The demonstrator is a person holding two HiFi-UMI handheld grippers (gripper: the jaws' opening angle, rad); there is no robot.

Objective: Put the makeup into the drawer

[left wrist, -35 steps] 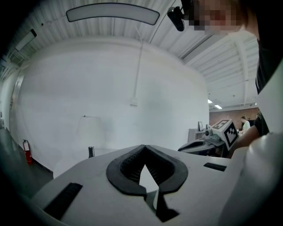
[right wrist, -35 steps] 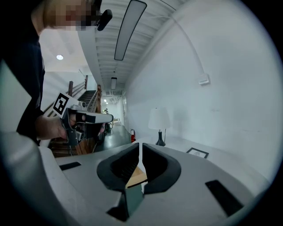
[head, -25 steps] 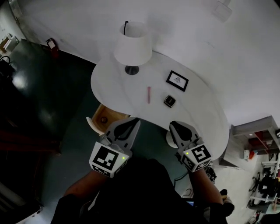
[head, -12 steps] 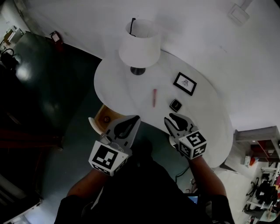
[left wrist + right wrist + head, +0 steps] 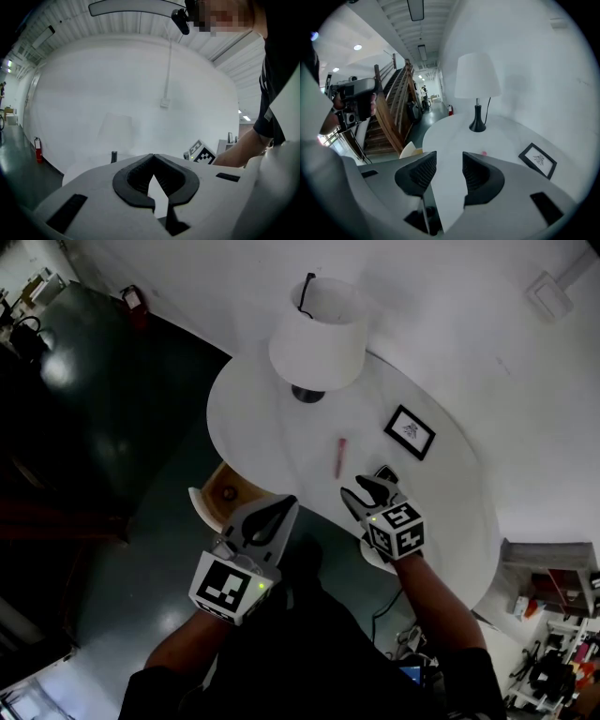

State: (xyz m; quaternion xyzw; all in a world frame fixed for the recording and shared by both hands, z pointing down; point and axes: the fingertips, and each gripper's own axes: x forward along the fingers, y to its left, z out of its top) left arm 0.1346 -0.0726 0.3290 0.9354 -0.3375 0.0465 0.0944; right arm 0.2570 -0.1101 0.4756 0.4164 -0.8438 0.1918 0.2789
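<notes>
Presently the pink makeup stick [image 5: 340,457] is seen lying flat on the white table [image 5: 272,409], between the foot of the lamp [image 5: 319,334] and the right gripper [image 5: 367,487], touched by neither. A small dark square case [image 5: 384,472] lies just beside that gripper's fingertips and is partly covered by them in the head view. A black picture frame [image 5: 410,431] is set farther back on the table, well apart from the stick.

The drawer [image 5: 230,491] is found pulled open under the table's left side (its wooden inside is shown from above), and none of the makeup is seen in it.

In the right gripper view, the right gripper [image 5: 449,159] is held over the table's near edge with its jaws spread. They have just been opening, and only bare tabletop is shown between them. One end of the stick [image 5: 483,153] is glimpsed just over the right-hand jaw.

The left gripper [image 5: 286,504] is held off the table's near rim, close to the open drawer. In its own view the left gripper [image 5: 153,157] is shown with its tips pressed together, and nothing is pinched.
</notes>
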